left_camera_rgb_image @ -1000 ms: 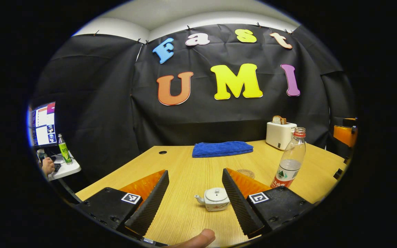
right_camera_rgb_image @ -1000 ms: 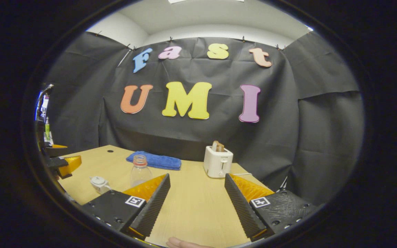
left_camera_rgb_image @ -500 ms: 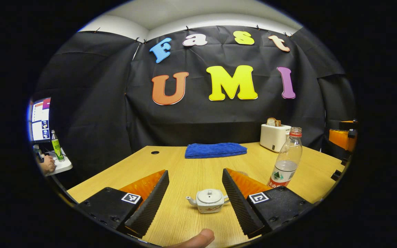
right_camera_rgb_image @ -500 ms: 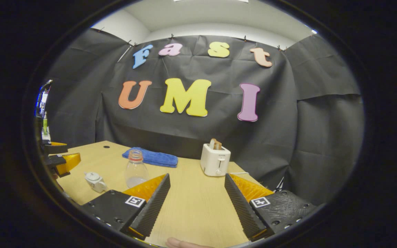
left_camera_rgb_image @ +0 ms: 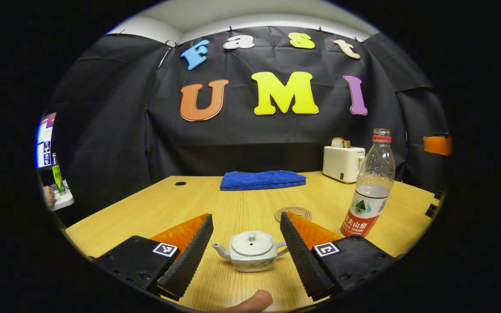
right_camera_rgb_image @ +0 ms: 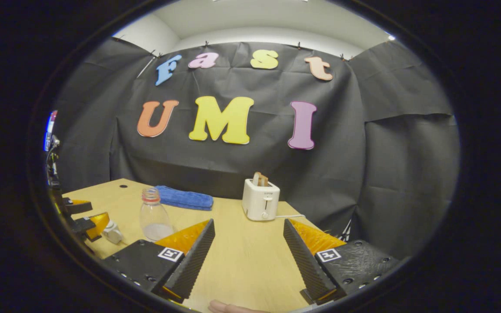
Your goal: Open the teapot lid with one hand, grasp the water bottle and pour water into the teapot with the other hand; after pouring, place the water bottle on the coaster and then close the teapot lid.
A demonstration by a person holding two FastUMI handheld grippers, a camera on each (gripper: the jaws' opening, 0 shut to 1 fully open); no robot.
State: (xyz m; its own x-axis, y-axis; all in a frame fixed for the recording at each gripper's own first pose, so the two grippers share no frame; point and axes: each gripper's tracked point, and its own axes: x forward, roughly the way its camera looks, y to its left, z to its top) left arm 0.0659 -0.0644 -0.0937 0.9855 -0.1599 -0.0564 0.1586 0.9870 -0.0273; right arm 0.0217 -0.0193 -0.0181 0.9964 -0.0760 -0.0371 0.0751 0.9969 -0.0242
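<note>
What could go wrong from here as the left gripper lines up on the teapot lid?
1. The left gripper is open wide around the whole teapot; closing as it stands, it may clamp the body or handle rather than the small lid knob.
2. The water bottle stands uncapped and tall close beside that gripper; a sideways swing might tip and spill it.
3. The right gripper faces bare table, off the bottle, so its grasp needs a turn.

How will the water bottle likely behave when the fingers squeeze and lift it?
The water bottle looks like thin clear plastic, so it probably flexes. It is tall and narrow, so likely tippy. With no cap visible and roughly half full, a hard squeeze might spill water.
</note>
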